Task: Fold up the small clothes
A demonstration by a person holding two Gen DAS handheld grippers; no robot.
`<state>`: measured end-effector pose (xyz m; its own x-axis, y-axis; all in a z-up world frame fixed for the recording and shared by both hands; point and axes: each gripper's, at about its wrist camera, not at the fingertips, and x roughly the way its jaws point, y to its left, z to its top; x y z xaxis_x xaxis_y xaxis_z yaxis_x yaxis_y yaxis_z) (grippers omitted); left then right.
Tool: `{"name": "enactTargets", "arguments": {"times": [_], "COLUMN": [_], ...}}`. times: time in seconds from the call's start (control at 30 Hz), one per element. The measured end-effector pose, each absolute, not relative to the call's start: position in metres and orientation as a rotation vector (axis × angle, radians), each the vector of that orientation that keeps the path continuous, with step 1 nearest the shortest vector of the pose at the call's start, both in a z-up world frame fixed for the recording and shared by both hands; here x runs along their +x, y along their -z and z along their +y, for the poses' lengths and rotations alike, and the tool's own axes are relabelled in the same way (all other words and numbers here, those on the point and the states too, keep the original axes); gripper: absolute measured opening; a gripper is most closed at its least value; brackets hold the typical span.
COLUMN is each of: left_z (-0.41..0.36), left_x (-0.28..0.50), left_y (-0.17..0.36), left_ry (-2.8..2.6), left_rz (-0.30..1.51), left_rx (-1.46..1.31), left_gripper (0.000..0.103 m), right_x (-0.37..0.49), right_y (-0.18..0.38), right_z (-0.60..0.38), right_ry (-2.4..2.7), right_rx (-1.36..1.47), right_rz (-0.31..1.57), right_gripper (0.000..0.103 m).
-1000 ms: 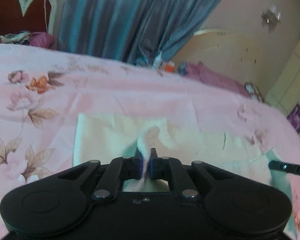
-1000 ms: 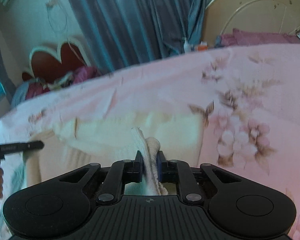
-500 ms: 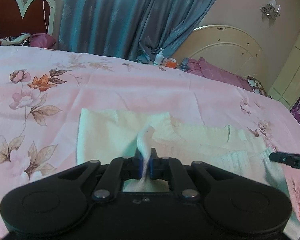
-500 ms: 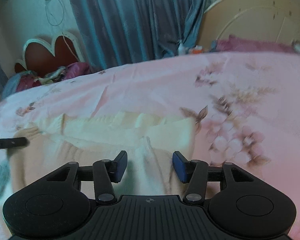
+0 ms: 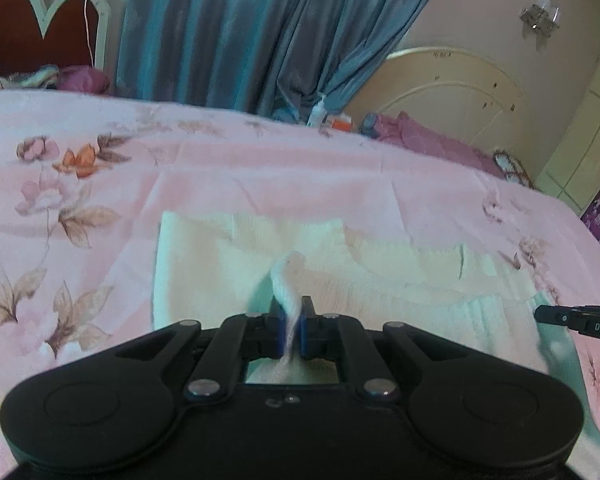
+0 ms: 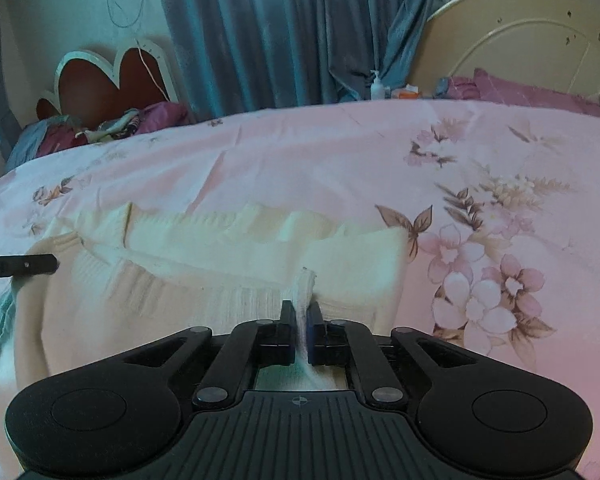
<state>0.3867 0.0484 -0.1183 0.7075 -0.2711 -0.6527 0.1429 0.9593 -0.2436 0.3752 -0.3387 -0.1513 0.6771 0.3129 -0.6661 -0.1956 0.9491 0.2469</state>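
Observation:
A cream knitted garment (image 5: 228, 264) lies spread flat on the pink floral bedsheet (image 5: 260, 172); it also shows in the right wrist view (image 6: 204, 272). My left gripper (image 5: 291, 310) is shut on a pinched fold of its near edge at the left side. My right gripper (image 6: 301, 314) is shut on a pinched fold of the near edge at the right side. The right gripper's finger shows at the right edge of the left wrist view (image 5: 576, 316), and the left gripper's finger at the left edge of the right wrist view (image 6: 20, 266).
The bedsheet also fills the right wrist view (image 6: 380, 160). Blue-grey curtains (image 5: 240, 32) hang behind the bed. A cream headboard (image 5: 440, 84) with purple pillows (image 5: 432, 142) stands at the far right, a scalloped red headboard (image 5: 40, 28) at the far left. A lotion bottle (image 6: 377, 86) stands behind the bed.
My right gripper let go of the garment, opened wide half a second ago, and has shut again on a thinner fold of the near edge. My left gripper kept its hold.

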Motion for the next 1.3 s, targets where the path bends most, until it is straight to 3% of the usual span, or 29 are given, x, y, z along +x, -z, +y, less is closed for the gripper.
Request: {"name": "enactTargets", "arguments": {"times": [0.33, 0.67, 0.77, 0.87, 0.93, 0.97, 1.03, 1.07, 1.3], "left_z": [0.047, 0.038, 0.04, 0.045, 0.054, 0.058, 0.063, 0.065, 0.076], "left_x": [0.399, 0.42, 0.417, 0.41, 0.4, 0.393, 0.38, 0.375, 0.335], "left_y": [0.098, 0.133, 0.135, 0.128, 0.122, 0.119, 0.117, 0.116, 0.12], "left_ry": [0.137, 0.051, 0.059, 0.051, 0.056, 0.06, 0.076, 0.083, 0.091], "left_rz": [0.616, 0.688, 0.707, 0.716, 0.726, 0.733, 0.744, 0.75, 0.804], "left_rx": [-0.22, -0.15, -0.143, -0.134, -0.161, -0.171, -0.176, -0.173, -0.184], "left_gripper": [0.006, 0.007, 0.011, 0.025, 0.028, 0.03, 0.034, 0.034, 0.034], "right_x": [0.406, 0.443, 0.441, 0.438, 0.431, 0.428, 0.417, 0.411, 0.367], "right_y": [0.125, 0.171, 0.18, 0.173, 0.164, 0.159, 0.15, 0.146, 0.138], "right_z": [-0.346, -0.346, -0.348, -0.349, -0.351, -0.351, -0.352, -0.352, -0.33], "right_ry": [-0.208, -0.125, -0.113, -0.113, -0.112, -0.113, -0.116, -0.119, -0.196], "right_rx": [0.205, 0.203, 0.198, 0.192, 0.196, 0.205, 0.218, 0.221, 0.211], "right_rz": [0.644, 0.742, 0.751, 0.748, 0.727, 0.717, 0.699, 0.688, 0.705], "right_gripper": [0.003, 0.003, 0.004, 0.004, 0.005, 0.007, 0.032, 0.054, 0.057]}}
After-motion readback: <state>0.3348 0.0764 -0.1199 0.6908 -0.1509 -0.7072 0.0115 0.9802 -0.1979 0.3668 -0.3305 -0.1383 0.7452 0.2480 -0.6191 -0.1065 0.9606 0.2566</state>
